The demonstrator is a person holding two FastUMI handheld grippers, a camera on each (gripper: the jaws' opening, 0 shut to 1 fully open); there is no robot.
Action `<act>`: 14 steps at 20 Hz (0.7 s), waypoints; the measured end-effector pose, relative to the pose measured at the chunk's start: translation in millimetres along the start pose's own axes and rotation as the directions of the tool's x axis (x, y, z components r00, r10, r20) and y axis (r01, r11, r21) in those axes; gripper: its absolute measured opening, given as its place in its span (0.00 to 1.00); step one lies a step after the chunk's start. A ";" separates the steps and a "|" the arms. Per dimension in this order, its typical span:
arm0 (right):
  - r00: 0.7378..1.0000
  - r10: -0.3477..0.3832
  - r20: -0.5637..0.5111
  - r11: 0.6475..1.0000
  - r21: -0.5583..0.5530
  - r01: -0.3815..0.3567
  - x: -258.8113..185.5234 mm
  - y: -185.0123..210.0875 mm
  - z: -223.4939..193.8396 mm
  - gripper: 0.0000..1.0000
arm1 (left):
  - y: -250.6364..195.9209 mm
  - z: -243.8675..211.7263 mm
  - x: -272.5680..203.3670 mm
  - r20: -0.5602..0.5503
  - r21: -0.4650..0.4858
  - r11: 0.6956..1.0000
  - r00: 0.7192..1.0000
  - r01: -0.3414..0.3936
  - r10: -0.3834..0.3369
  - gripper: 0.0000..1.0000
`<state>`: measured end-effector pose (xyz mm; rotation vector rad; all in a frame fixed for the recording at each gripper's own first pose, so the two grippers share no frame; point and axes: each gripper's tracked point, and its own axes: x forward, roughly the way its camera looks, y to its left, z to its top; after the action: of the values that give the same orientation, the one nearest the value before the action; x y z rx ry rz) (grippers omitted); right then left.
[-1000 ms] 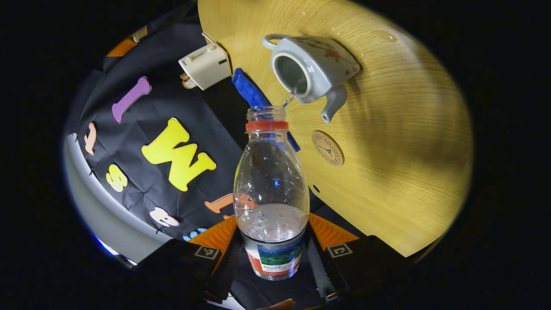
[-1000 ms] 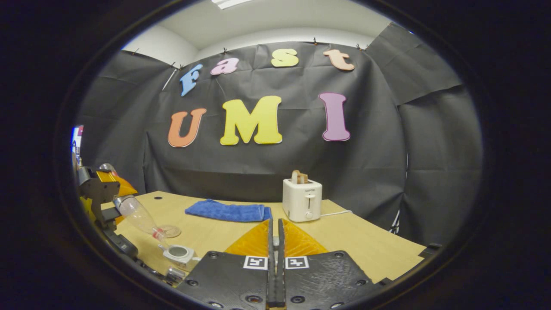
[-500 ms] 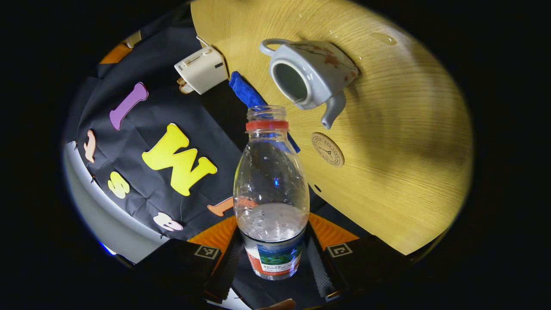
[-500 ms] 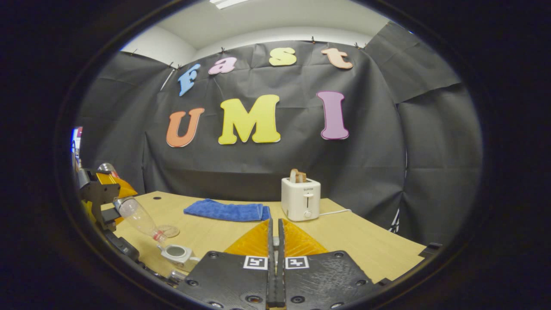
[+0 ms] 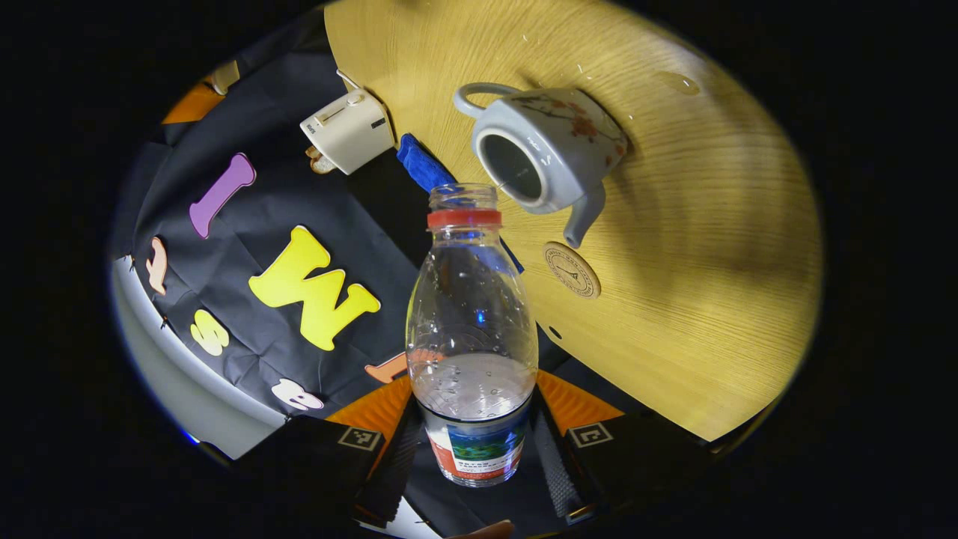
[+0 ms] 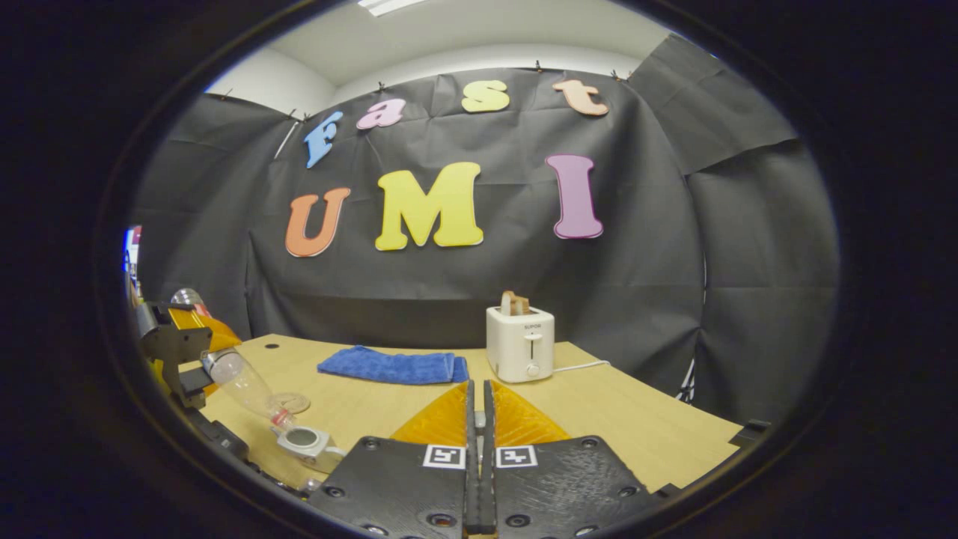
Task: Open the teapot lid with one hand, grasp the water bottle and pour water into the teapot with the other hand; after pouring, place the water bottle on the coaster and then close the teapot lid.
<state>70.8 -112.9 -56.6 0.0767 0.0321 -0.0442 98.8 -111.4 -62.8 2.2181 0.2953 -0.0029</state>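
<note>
Now left tongs (image 5: 479, 449) clamped on tilted bottle (image 5: 471, 337), teapot (image 5: 542, 157) at one o'clock, right tongs (image 6: 479, 464) pressed together, gripping something unseen.

Overhead ceiling light (image 6: 385, 5) is lighting both sharp views evenly; soft shadows are darkening the counter (image 5: 696, 247); fisheye edges are bending.

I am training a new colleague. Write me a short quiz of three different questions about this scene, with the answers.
1. True or false: the teapot has its lid on.
2. Which gripper holds the water bottle? A) left B) right
3. Fill in: the coaster lies on the table just beyond the teapot's ____.

Key: 1 false, the mouth is open. 2 A, the left gripper. 3 spout.
</note>
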 end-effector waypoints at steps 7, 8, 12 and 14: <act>1.000 -0.006 -0.025 0.999 0.050 0.008 3.9 -9.0 -2.8 0.00 | -12.6 -0.9 6.7 0.073 -0.214 0.975 0.996 0.058 -0.044 0.75; 1.000 -0.006 -0.025 0.998 0.057 0.007 3.3 -10.1 -2.5 0.00 | -11.2 -0.6 7.7 0.087 -0.265 0.963 0.996 0.057 -0.035 0.75; 1.000 -0.009 -0.030 0.999 0.052 0.011 4.8 -9.1 -5.7 0.00 | -25.1 6.8 22.3 0.199 -0.564 0.802 0.975 0.195 -0.097 0.75; 0.999 -0.002 -0.040 0.999 0.051 0.004 5.2 -5.8 -8.7 0.00 | -27.5 7.4 29.4 0.244 -0.694 0.672 0.962 0.261 -0.121 0.75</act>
<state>75.5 -118.2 -65.9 0.1283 0.0706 -0.0461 122.3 -94.7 -91.9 1.3684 0.3550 -0.1742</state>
